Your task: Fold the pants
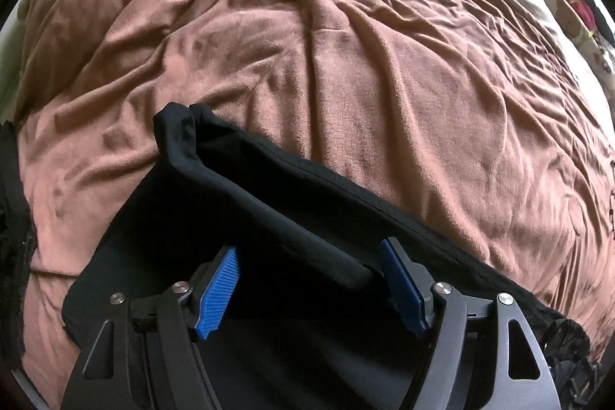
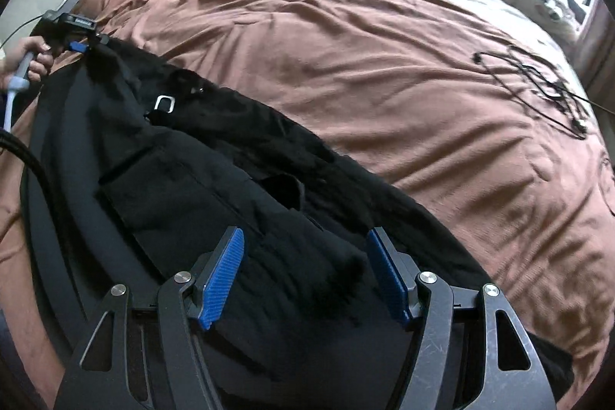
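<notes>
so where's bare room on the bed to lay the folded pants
Free: the brown blanket beyond the black pants, out to the pale bedding. Crowded: the black cables by the window, and where both grippers hover open.

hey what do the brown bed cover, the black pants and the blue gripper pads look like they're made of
Brown bed cover: seems a soft, matte fleece or plush; fuzzy nap, loose wrinkles.
Black pants: apparently a matte woven cloth, with a fuzzier strip along one edge; too dark to be sure.
Blue pads on the right gripper: probably moulded plastic or rubber, finely ribbed.
</notes>
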